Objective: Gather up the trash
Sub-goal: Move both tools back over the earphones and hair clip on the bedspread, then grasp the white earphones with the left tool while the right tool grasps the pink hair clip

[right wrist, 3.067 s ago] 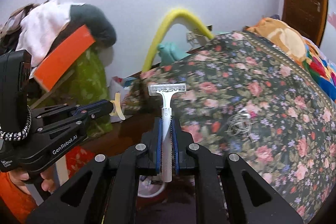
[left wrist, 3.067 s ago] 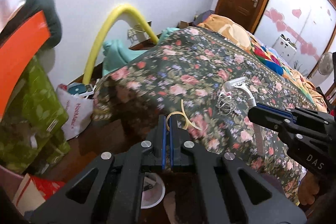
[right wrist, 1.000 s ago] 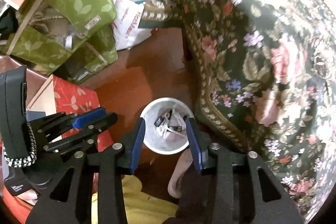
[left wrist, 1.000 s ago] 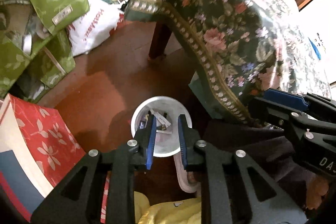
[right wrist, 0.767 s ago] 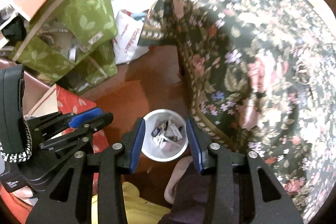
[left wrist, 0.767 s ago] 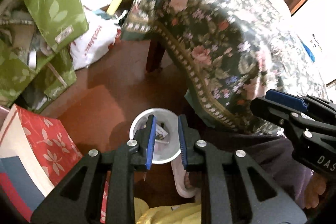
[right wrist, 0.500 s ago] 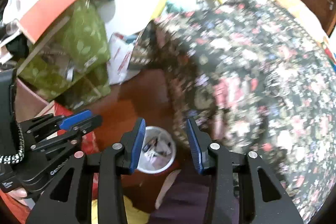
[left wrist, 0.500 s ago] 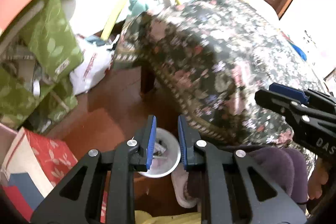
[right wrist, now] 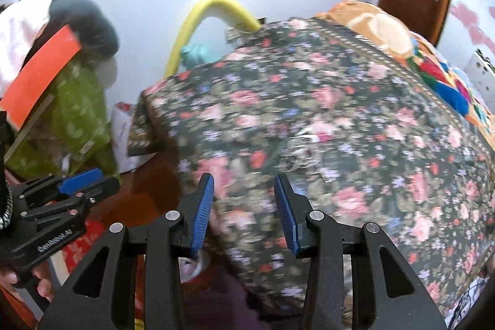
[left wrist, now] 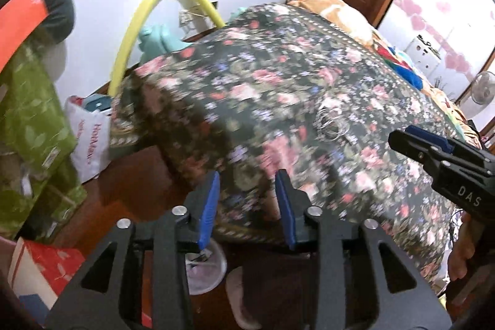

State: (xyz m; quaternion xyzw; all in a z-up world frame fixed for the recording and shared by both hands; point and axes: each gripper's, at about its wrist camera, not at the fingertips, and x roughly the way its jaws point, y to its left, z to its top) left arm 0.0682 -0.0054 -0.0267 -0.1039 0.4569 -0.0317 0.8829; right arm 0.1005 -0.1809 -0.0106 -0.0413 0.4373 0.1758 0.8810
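Dark floral cloth (left wrist: 278, 101) with pink roses; yellow arched tube (left wrist: 139, 20); green leaf-print bags (left wrist: 27, 119); blue gripper pads (left wrist: 208, 206).

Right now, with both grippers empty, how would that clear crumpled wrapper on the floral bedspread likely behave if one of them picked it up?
The clear crumpled wrapper looks like thin see-through film, so it is probably very light and floppy. Its creases suggest it would crush flat in a grip rather than resist. It lies on the soft floral bedspread, so a gripper may pinch cloth along with it.
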